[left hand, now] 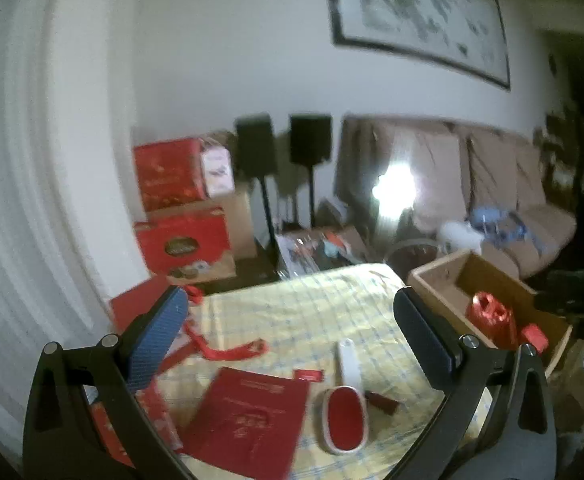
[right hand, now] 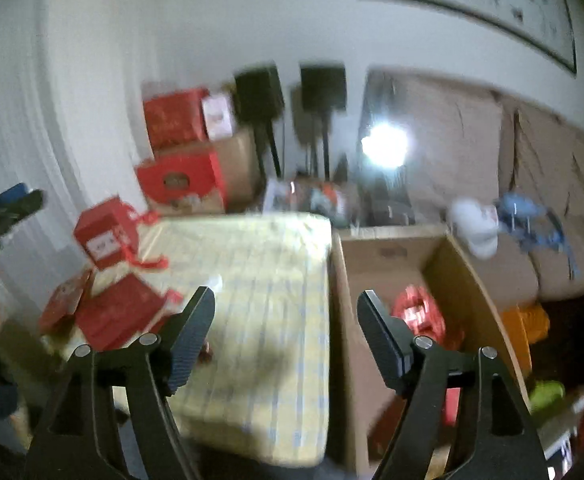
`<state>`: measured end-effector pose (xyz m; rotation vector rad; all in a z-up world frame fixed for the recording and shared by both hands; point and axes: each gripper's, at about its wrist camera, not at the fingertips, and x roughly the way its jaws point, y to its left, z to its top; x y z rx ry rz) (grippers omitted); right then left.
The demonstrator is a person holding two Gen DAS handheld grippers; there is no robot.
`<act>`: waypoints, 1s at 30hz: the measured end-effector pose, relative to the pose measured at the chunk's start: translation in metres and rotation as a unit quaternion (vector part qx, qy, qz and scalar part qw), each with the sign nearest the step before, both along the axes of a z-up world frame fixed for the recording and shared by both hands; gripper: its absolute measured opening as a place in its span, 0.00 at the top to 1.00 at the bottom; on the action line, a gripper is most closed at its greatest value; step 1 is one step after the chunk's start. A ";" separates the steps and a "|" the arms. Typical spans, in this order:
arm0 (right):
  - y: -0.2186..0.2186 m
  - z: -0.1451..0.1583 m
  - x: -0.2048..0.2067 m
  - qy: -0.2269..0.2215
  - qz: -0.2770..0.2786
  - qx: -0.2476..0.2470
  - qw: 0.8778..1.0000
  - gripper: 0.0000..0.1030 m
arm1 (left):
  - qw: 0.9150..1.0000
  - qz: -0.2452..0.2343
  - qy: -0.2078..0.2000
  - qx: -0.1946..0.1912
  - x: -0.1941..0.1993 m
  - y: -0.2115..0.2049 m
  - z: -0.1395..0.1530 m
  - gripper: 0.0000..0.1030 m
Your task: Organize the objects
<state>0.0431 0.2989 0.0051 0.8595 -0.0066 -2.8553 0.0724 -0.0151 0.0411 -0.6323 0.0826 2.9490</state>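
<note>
Left claw: the left claw [left hand: 290, 334] is released, jaws spread wide with nothing between them, above the desk [left hand: 292, 300] under its yellow checked cloth.
Right claw: the right claw [right hand: 286, 320] is also released and empty, straddling the desk edge and the open brown cardboard box [right hand: 376, 256].
Task things: a flat red booklet [left hand: 248, 420], a white-rimmed red oval brush with a white handle [left hand: 346, 408] and a loose red ribbon [left hand: 228, 350] lie on the cloth; a crumpled red plastic bundle [left hand: 490, 314] already sits in the box.
Risk: both views are smeared, so a grasp made now would probably land off target; the thin booklet lies flush and could slide rather than lift.
Second risk: the ribbon may snag and drag the small red gift box [right hand: 106, 236] near the desk corner.
Surroundings: stacked red cartons [left hand: 172, 200], two black speakers on stands [left hand: 284, 148] and a beige sofa [left hand: 492, 184] sit beyond.
Obstruction: the box wall stands just beside the desk edge and must be cleared.
</note>
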 end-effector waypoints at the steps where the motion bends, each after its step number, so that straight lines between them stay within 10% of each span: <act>1: -0.006 -0.006 -0.004 0.006 -0.011 0.014 1.000 0.27 | 1.000 0.006 0.006 0.005 0.005 -0.012 0.001 0.00; 10: -0.078 -0.068 -0.044 -0.028 0.095 0.011 0.995 0.29 | 0.998 0.056 -0.029 0.018 0.018 -0.104 -0.033 0.00; 17: -0.132 -0.135 -0.075 -0.096 0.166 0.073 0.979 0.68 | 0.991 0.082 -0.092 0.051 -0.011 -0.127 -0.062 0.00; 30: -0.148 -0.177 -0.078 -0.143 0.191 0.112 0.965 0.89 | 0.968 -0.018 -0.237 0.074 -0.093 -0.065 -0.131 0.18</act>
